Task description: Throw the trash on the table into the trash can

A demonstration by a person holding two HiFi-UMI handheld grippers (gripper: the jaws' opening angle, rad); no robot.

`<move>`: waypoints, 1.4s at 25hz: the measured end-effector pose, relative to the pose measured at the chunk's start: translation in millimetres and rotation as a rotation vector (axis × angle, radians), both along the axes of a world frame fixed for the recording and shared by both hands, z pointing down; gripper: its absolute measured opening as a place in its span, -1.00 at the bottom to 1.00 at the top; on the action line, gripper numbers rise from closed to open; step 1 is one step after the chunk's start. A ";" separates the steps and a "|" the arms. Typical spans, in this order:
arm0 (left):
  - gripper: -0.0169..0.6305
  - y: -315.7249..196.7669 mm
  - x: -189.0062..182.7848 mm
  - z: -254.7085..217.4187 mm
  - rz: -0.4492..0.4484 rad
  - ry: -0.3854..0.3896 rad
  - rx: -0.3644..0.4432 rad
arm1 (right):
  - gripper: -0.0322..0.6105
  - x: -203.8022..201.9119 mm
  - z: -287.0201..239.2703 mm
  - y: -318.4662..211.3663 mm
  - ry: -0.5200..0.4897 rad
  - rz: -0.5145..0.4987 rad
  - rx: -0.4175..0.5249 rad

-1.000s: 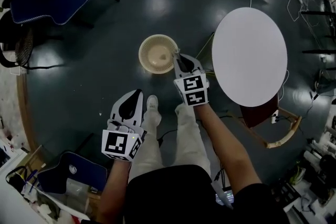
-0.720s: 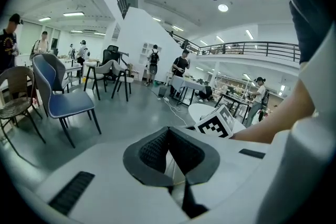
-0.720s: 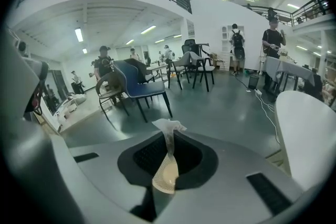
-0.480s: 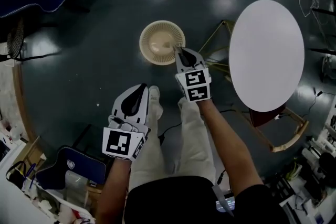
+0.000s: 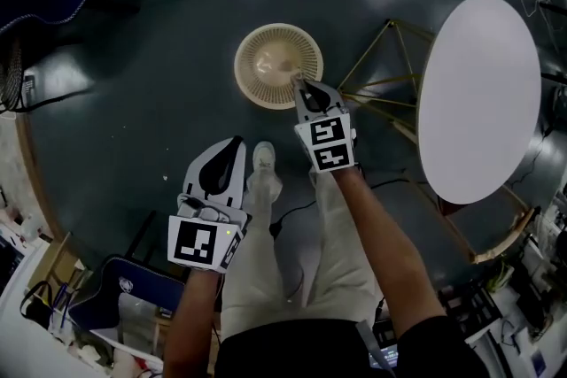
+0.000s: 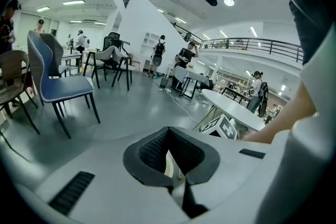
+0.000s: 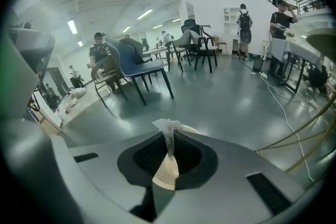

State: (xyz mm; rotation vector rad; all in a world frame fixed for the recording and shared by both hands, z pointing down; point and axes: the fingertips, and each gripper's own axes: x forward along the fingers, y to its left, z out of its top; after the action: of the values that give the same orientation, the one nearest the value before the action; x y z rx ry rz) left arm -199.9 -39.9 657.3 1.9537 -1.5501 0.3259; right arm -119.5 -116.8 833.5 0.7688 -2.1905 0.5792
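Both claws have sunk toward the floor (image 5: 124, 119); my right claw (image 5: 299, 87), clamped on a tissue scrap (image 7: 167, 136), hangs at the trash can (image 5: 244, 82) rim. I'd nudge forward over the middle before parting, so it drops inside. My left claw (image 5: 232, 143) is closed, empty.

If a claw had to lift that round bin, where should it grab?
Probably the thin rim of the trash can, coming straight down from above. It stands upright, mouth open upward, so one jaw could slip inside the wall and one outside. The left claw looks free; the right claw is pinching a tissue.
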 end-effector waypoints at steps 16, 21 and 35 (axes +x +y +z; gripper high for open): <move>-0.92 -5.5 -24.2 111.8 0.020 -0.005 -0.023 | -0.78 -12.1 142.0 -2.3 0.095 -0.006 -0.046; -0.92 2.2 -27.0 133.1 0.030 -0.015 -0.034 | -0.75 -9.6 175.9 6.3 0.130 -0.002 -0.079; -0.92 1.5 -23.7 112.4 0.052 -0.018 0.003 | -0.49 -5.1 149.6 4.2 0.114 0.021 -0.056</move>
State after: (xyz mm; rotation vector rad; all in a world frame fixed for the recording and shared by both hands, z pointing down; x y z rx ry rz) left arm -223.6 -38.4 769.7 2.0009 -1.5135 0.3640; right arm -124.6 -112.6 983.1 0.7775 -2.0554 0.5902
